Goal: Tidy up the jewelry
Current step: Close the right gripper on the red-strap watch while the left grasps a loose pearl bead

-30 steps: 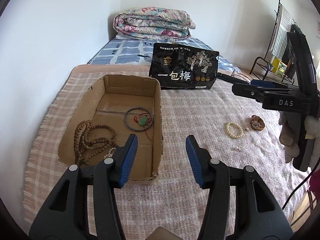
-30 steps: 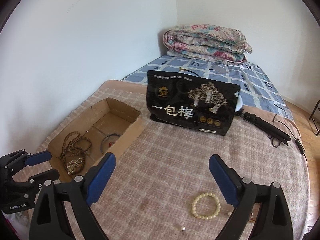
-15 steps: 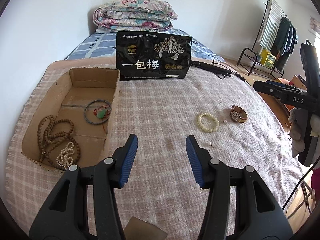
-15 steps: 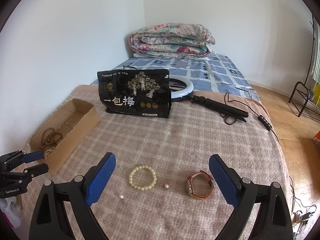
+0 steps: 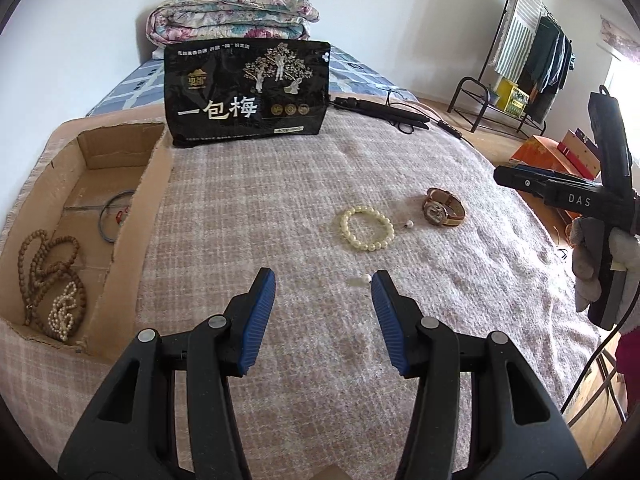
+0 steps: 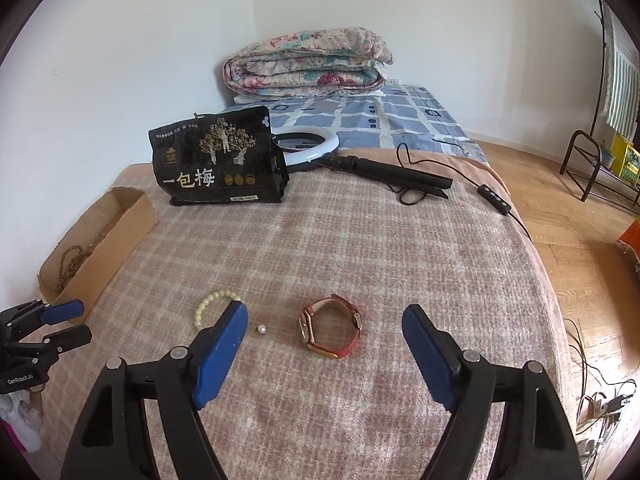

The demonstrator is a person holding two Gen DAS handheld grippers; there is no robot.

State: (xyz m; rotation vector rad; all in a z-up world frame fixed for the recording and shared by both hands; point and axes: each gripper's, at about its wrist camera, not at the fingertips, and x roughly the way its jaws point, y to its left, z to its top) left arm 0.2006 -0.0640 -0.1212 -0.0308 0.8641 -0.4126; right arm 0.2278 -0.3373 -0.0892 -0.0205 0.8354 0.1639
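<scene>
A: Jewelry status?
B: Out on the bed blanket (image 6: 360, 248): one cream bead bracelet (image 5: 367, 228), one watch (image 6: 331, 332) with a reddish-brown strap, two loose pearls (image 5: 365, 278). All sit in the middle, toward the near edge.
A: Box?
B: Cardboard box (image 5: 132, 216) at the bed's left edge. It holds one brown bead strand (image 5: 44, 256), one small white bead string (image 5: 62, 312) and one dark ring bangle (image 5: 114, 218).
A: Grippers?
B: Left gripper (image 5: 323, 294) is low over the blanket, fingers apart, empty; a pearl sits just beside the right finger's tip. Right gripper (image 6: 324, 334) is fingers wide apart, with the watch between them, not touching.
A: Readable text?
B: Black snack bag (image 6: 218, 158) standing at the far side reads "一包梅". "DAS" on the right gripper body, "GenRobot.AI" on the left.
</scene>
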